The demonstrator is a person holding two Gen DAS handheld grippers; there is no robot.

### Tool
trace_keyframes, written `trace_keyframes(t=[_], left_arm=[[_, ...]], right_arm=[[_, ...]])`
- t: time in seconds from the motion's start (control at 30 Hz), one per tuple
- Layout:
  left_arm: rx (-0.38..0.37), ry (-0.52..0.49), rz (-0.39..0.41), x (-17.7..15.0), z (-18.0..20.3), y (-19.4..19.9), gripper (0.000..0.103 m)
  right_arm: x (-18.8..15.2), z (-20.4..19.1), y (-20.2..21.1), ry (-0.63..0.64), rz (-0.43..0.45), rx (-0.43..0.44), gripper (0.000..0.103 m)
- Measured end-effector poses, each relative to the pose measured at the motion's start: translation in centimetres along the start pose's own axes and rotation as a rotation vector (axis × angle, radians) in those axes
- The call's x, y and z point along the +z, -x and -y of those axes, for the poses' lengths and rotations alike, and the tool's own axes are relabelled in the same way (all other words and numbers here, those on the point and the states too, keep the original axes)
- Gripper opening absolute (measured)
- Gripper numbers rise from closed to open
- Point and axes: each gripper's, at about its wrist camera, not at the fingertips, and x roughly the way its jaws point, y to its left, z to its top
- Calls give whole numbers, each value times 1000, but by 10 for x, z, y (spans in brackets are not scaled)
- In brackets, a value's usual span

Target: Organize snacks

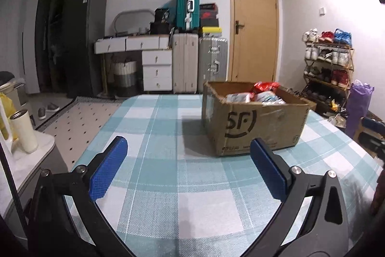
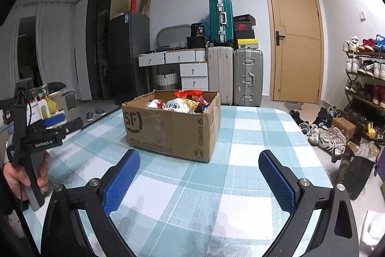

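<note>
Box count: one cardboard box (image 1: 255, 121) (image 2: 172, 123), top open, printed "SF", stood on the checked tablecloth (image 1: 168, 184) (image 2: 192, 196).
Snacks: several snack packets (image 1: 259, 94) (image 2: 180, 102) lay heaped inside the box, red and white wrappers showing above the rim; exact number could not be told.
Grippers: two. The left gripper (image 1: 189, 168) had its blue pads spread wide with nothing between them; the right gripper (image 2: 199, 182) was likewise spread wide and held nothing.
Hand: one hand (image 2: 21, 175) gripped the left tool's handle at the left edge of the right wrist view.
Edges: the box sat toward the table's far edge; the far corners of the cloth were rounded.
Open room: bare cloth lay between both grippers and the box.
Box relative to left gripper: ahead and to the right, apart.
Box relative to right gripper: ahead and slightly left, apart.
Surroundings: three suitcases (image 2: 235, 64) and a door (image 2: 296, 40) stood behind.
</note>
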Motion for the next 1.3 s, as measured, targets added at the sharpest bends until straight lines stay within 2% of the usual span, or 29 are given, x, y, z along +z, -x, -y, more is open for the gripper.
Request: trace_keyframes(t=[0.13, 0.3, 0.43, 1.3], left_arm=[[-16, -37, 21, 0, 8, 3, 102], [9, -20, 25, 0, 5, 3, 102], [3, -23, 28, -1, 4, 6, 102], [3, -23, 27, -2, 4, 8, 102]], right_arm=[[-3, 2, -1, -9, -1, 10, 101], [-2, 3, 11, -13, 54, -15, 103], [-2, -5, 11, 36, 55, -12, 103], [-3, -3, 11, 31, 58, -16, 103]])
